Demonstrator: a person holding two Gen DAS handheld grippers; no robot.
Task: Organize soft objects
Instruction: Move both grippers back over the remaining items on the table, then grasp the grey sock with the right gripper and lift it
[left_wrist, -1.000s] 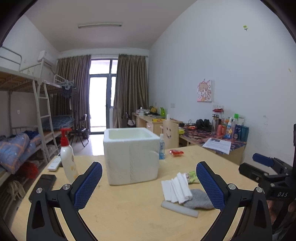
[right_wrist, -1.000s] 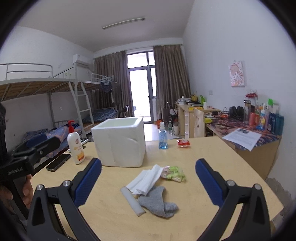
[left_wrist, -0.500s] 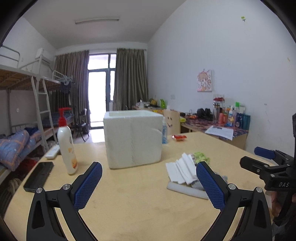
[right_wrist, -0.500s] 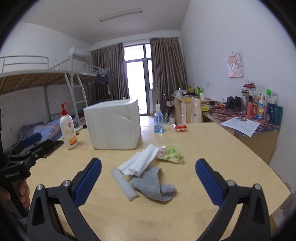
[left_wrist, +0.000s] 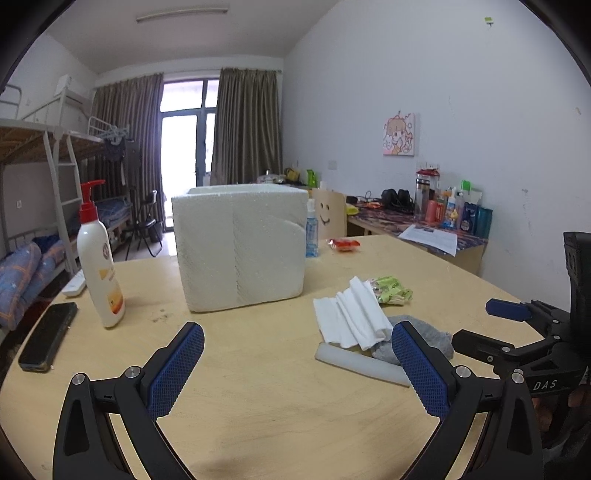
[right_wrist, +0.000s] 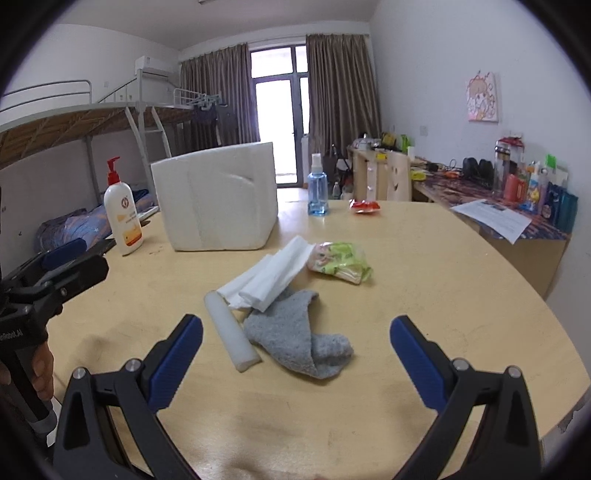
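A small pile of soft things lies on the round wooden table (right_wrist: 424, 280): a grey sock (right_wrist: 295, 338) (left_wrist: 421, 332), folded white tissues (right_wrist: 269, 277) (left_wrist: 351, 317), a white foam stick (right_wrist: 231, 334) (left_wrist: 362, 363) and a green tissue pack (right_wrist: 340, 260) (left_wrist: 391, 290). A white foam box (left_wrist: 240, 243) (right_wrist: 218, 199) stands open-topped behind them. My right gripper (right_wrist: 295, 354) is open and empty just in front of the sock. My left gripper (left_wrist: 297, 360) is open and empty, left of the pile.
A lotion pump bottle (left_wrist: 98, 258) and a black phone (left_wrist: 48, 339) are at the table's left. A blue spray bottle (right_wrist: 317, 186) and a red snack packet (right_wrist: 364, 206) sit behind the box. A cluttered desk (right_wrist: 517, 206) stands at the right wall, bunk beds at the left.
Both grippers have lowered toward the table and come closer to the pile. The sock and tissues now appear larger and nearer. Both grippers stay open.
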